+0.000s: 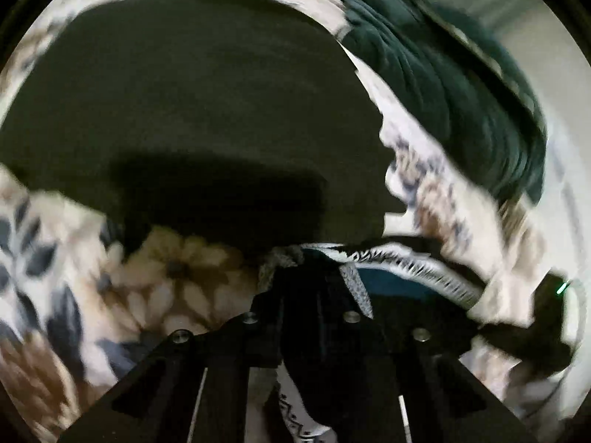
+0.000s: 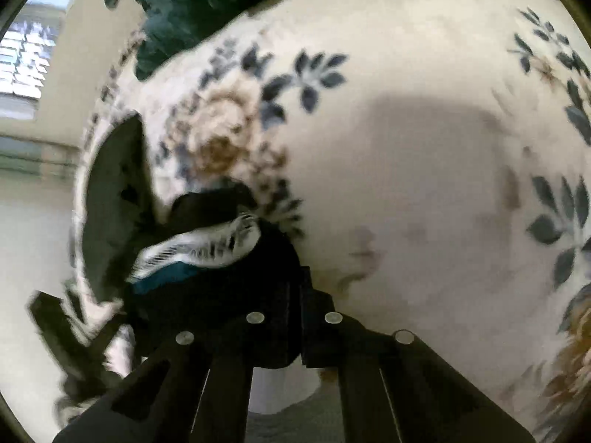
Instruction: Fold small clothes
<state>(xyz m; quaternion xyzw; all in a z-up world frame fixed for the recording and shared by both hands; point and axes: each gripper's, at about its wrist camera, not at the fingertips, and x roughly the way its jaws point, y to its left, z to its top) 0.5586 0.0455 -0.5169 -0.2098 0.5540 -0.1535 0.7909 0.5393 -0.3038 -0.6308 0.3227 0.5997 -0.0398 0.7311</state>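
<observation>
A small dark garment with a black-and-white patterned waistband (image 1: 417, 265) and a teal inner patch is held up between my two grippers. My left gripper (image 1: 314, 280) is shut on one end of it; the dark cloth hangs down between the fingers. My right gripper (image 2: 291, 288) is shut on the other end, with the waistband (image 2: 207, 247) bunched to its left. A large flat black cloth (image 1: 192, 110) lies on the floral bedcover (image 1: 66, 277) ahead of the left gripper. The right gripper also shows in the left wrist view (image 1: 532, 336). Both views are motion-blurred.
A dark green crumpled blanket (image 1: 461, 85) lies at the bed's far side, also in the right wrist view (image 2: 192, 3). The floral bedcover (image 2: 424, 110) fills the right wrist view. A window with blinds (image 2: 26, 59) and a pale wall are at left.
</observation>
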